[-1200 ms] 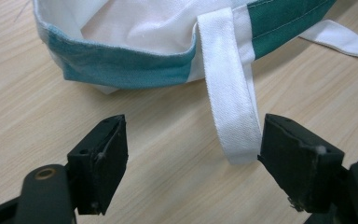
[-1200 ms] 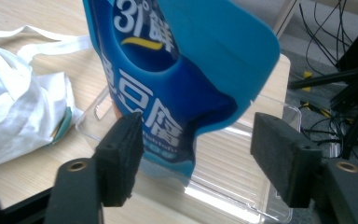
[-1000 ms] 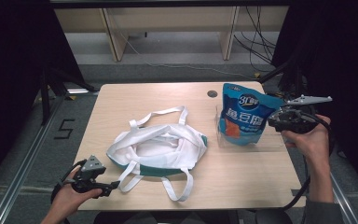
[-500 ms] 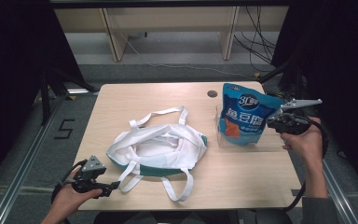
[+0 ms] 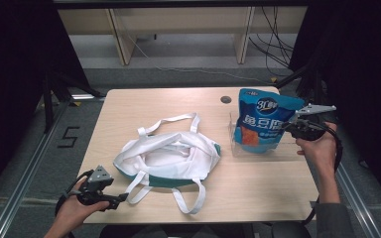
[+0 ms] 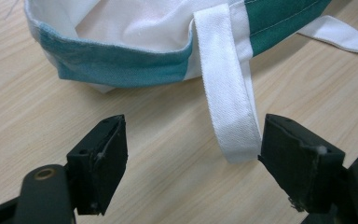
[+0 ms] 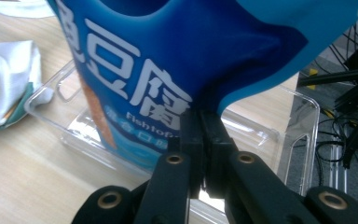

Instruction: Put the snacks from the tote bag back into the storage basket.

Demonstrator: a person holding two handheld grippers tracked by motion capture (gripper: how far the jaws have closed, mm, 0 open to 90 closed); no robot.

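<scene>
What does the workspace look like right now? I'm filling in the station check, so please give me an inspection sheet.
Surface: light wooden table, with a dark round hole near its far edge.
Job's things: blue snack pouch standing upright in a clear plastic tray; white tote bag with green trim lying flat, handles spread.
Clutter: nothing seen.
Grippers: right gripper shut on the blue snack pouch's edge; left gripper open, low over the table, a white handle strap between its jaws.
Cables: one trails from each gripper; more lie on the floor beyond the table.
Surroundings: dark curtains at both sides, wooden furniture behind, a "5" marked on the floor.
</scene>
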